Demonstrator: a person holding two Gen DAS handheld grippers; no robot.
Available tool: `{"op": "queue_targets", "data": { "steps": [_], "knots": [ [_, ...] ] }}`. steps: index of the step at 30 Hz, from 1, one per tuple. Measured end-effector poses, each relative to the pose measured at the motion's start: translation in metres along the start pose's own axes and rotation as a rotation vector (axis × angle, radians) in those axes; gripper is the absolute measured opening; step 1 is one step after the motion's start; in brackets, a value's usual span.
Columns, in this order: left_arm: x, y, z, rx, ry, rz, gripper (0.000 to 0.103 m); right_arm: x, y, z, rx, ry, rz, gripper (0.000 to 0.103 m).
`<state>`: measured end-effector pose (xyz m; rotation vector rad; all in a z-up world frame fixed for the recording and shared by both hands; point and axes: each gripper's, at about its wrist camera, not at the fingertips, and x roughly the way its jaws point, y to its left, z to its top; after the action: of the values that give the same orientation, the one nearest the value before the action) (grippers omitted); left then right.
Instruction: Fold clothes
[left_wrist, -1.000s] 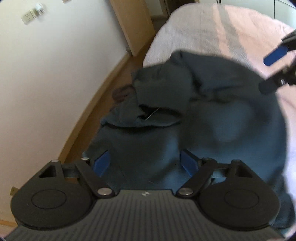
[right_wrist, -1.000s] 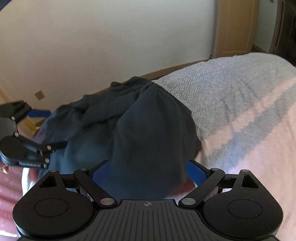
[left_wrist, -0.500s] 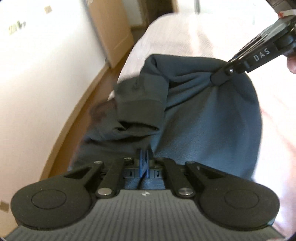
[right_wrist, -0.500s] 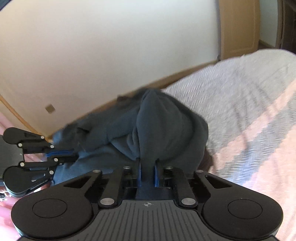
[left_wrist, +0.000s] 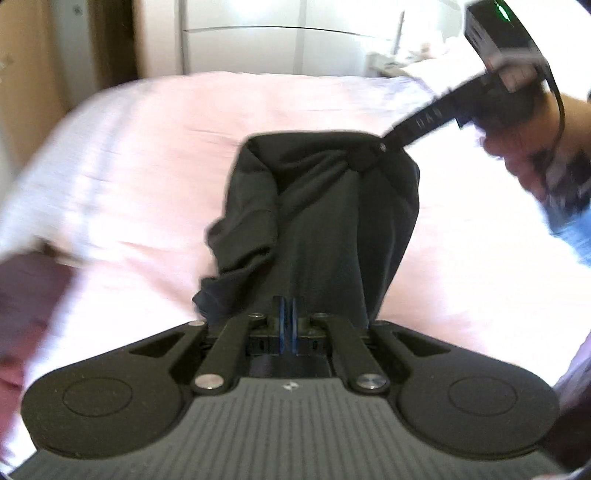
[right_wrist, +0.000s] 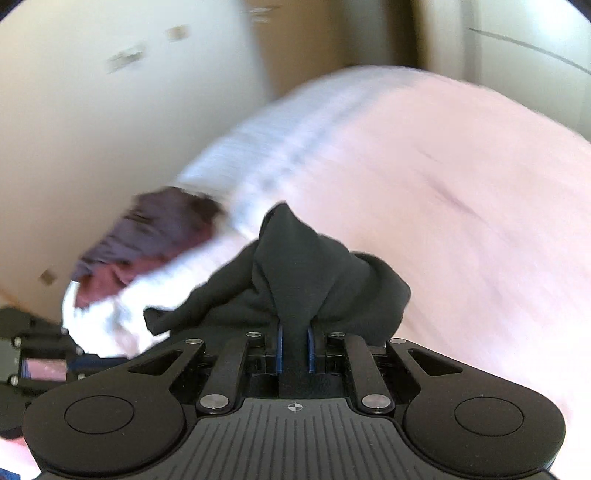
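Observation:
A dark grey garment (left_wrist: 325, 221) hangs stretched between my two grippers above the pink bed (left_wrist: 129, 155). In the left wrist view my left gripper (left_wrist: 287, 314) is shut on its near edge, blue pads almost together. Farther off, my right gripper (left_wrist: 365, 162) pinches the garment's other end, with a person's hand (left_wrist: 517, 147) on its handle. A sleeve (left_wrist: 243, 229) droops on the left side. In the right wrist view my right gripper (right_wrist: 293, 334) is shut on a thick fold of the garment (right_wrist: 295, 266), and my left gripper (right_wrist: 79, 350) shows at the far left edge.
A maroon garment (right_wrist: 147, 236) lies bunched at the bed's corner by the cream wall (right_wrist: 92, 129); it shows blurred in the left wrist view as well (left_wrist: 29, 295). White wardrobe doors (left_wrist: 258, 40) stand beyond the bed. Both views are motion-blurred.
Both grippers went from open to shut on the garment. They then swung it away from the wall-side edge of the bed and lifted it over the pink cover.

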<state>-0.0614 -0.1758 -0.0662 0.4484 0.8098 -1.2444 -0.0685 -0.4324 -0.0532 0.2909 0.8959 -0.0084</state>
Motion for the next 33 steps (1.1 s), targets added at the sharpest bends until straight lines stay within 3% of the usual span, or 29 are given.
{"op": "queue_targets", "data": {
  "steps": [4, 5, 8, 11, 14, 16, 18, 20, 22, 26, 29, 31, 32, 33],
  "knots": [
    [0.014, -0.055, 0.014, 0.025, 0.009, -0.083, 0.001, -0.074, -0.047, -0.063, 0.146, -0.004, -0.097, 0.011],
    [0.014, -0.055, 0.016, 0.031, 0.013, -0.074, 0.001, -0.087, -0.052, -0.072, 0.165, -0.013, -0.114, 0.011],
    [0.012, -0.045, 0.023, 0.045, 0.026, -0.03, 0.002, -0.11, -0.054, -0.082, 0.191, -0.055, -0.11, 0.011],
    [0.015, -0.018, 0.02, 0.022, 0.065, 0.052, 0.001, -0.107, -0.043, -0.08, 0.18, -0.092, -0.071, 0.012],
    [0.008, 0.015, 0.018, 0.008, 0.105, 0.129, 0.001, -0.09, -0.035, -0.077, 0.168, -0.073, -0.018, 0.014],
    [0.0, 0.039, 0.008, -0.008, 0.134, 0.167, 0.001, -0.076, -0.027, -0.074, 0.144, -0.047, 0.047, 0.028],
    [-0.007, 0.058, -0.002, -0.024, 0.164, 0.196, 0.002, -0.08, -0.024, -0.078, 0.125, -0.073, 0.042, 0.069],
    [-0.012, 0.065, -0.009, -0.029, 0.19, 0.2, 0.004, -0.083, -0.022, -0.083, 0.111, -0.097, 0.032, 0.078],
    [-0.005, 0.068, -0.017, -0.023, 0.215, 0.182, 0.021, -0.078, -0.04, -0.094, 0.182, -0.083, -0.066, 0.079],
    [0.004, 0.063, -0.026, 0.017, 0.25, 0.134, 0.026, -0.046, -0.093, -0.129, 0.37, 0.002, -0.226, 0.085],
    [0.005, 0.062, -0.026, 0.035, 0.234, 0.127, 0.027, -0.006, -0.139, -0.159, 0.621, 0.081, -0.155, 0.085],
    [-0.006, 0.068, -0.023, 0.026, 0.195, 0.146, 0.028, 0.013, -0.148, -0.167, 0.747, 0.034, -0.064, 0.084],
    [-0.012, 0.071, -0.021, 0.021, 0.176, 0.155, 0.028, 0.023, -0.151, -0.169, 0.8, 0.01, -0.02, 0.063],
    [-0.017, 0.073, -0.019, 0.017, 0.157, 0.164, 0.029, 0.03, -0.138, -0.157, 0.767, -0.024, 0.007, 0.02]
  ]
}}
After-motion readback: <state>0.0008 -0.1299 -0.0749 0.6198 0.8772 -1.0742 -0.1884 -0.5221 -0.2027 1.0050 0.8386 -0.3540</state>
